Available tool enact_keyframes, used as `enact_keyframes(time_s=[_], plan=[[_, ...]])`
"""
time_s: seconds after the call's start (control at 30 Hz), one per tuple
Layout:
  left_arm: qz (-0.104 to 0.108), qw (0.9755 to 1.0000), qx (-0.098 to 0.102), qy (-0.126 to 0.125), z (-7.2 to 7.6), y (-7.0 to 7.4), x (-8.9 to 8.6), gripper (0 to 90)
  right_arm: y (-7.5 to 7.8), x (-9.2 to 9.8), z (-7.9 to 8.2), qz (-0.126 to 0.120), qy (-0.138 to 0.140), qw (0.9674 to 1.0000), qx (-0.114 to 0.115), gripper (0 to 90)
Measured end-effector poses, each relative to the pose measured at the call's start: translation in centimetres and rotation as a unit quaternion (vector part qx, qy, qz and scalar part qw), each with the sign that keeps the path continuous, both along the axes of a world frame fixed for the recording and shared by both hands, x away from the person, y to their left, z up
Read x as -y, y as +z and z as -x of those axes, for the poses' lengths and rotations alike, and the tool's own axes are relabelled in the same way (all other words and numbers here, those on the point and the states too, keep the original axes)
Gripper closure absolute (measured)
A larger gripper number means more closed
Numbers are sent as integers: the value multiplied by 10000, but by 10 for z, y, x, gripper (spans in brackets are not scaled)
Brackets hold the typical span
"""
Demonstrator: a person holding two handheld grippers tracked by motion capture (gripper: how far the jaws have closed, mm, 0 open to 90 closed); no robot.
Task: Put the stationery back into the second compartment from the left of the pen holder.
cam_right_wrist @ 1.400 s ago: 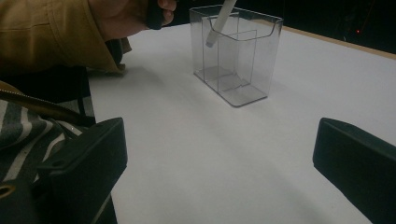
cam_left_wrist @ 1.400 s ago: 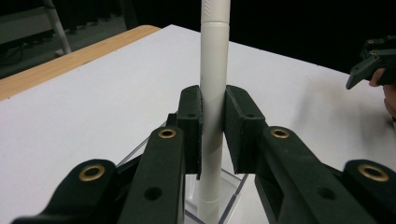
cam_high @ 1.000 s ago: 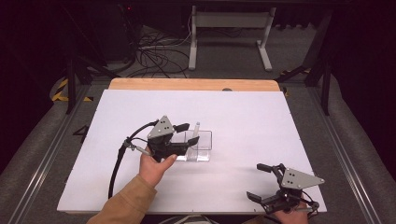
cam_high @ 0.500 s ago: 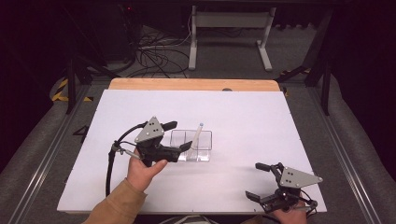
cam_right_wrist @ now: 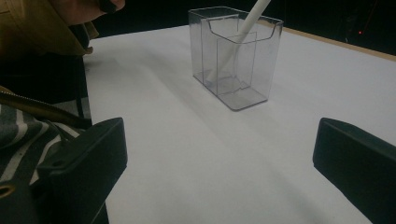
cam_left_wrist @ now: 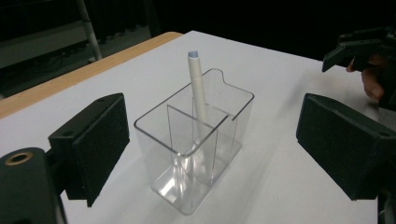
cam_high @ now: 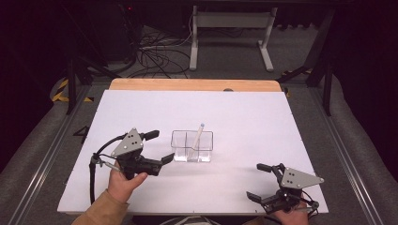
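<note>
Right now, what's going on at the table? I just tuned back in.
A person holds a gripper in each hand over a white table. The left gripper is open and empty, beside a clear divided holder, not touching it. A white pen leans in one compartment of the holder. The right gripper is also open and empty, near the table's front edge, well apart from the holder. Nothing is being gripped.

A divided holder (cam_high: pixel 192 146) stands near the middle of the worktop (cam_high: pixel 244 117), with a pen (cam_high: pixel 196 138) leaning in its rear right compartment. My left gripper (cam_high: pixel 157 149) sits just left of the holder, apart from it. My right gripper (cam_high: pixel 259 182) lies near the front right edge.
</note>
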State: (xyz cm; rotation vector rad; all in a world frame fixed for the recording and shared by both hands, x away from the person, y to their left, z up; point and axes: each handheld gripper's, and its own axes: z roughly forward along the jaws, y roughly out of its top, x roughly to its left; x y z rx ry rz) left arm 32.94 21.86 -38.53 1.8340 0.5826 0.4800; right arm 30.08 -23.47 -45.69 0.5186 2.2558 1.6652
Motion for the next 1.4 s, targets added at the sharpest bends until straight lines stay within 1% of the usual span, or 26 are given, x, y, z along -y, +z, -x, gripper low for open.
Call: enact_keyframes(time_s=[0.07,0.13,0.27,0.3,0.4,0.57,0.73,0.87,0.9,0.93,1.0,1.07,1.17,1.23,1.37,1.4], plan=[[-11,10000,37,15,3,-2,-5,101,0,0,0,4,1,10000,2,35],[20,10000,19,31,6,-5,-10,101,0,0,0,0,-4,10000,4,35],[-41,9999,3,140,11,-13,-19,102,0,1,0,4,-17,10000,-2,35],[-59,9999,24,143,12,-15,-21,102,0,1,0,5,-13,10000,-1,35],[-84,9998,-13,161,16,-22,-28,103,0,0,0,6,-13,10000,-5,35],[-8,9997,-4,225,21,-31,-41,103,-1,0,0,5,-15,10000,9,35],[-38,9995,-9,325,26,-42,-54,103,-1,0,0,10,-27,10000,-2,35],[152,9991,-164,356,30,-54,-66,107,-1,0,0,18,-24,10000,-9,35],[135,9991,-170,378,31,-57,-68,108,-1,0,0,18,-25,10000,-15,35],[21,9992,-112,396,32,-60,-71,108,-1,0,1,22,-33,10000,-15,35],[-152,9988,-73,455,35,-63,-74,108,-1,0,1,20,-36,10000,-16,35],[-210,9985,-82,496,36,-65,-78,108,-1,0,1,17,-38,10000,-19,35],[-152,9984,-148,530,36,-66,-83,108,-1,0,1,32,-42,10000,-36,35],[-89,9982,-250,530,35,-67,-84,106,-1,-1,1,45,-45,10000,-23,35],[-34,9972,-454,589,33,-68,-84,91,-1,-1,0,34,-41,10000,-26,35],[-6,9971,-474,589,33,-68,-84,88,-1,-1,0,31,-41,10000,-30,35]])
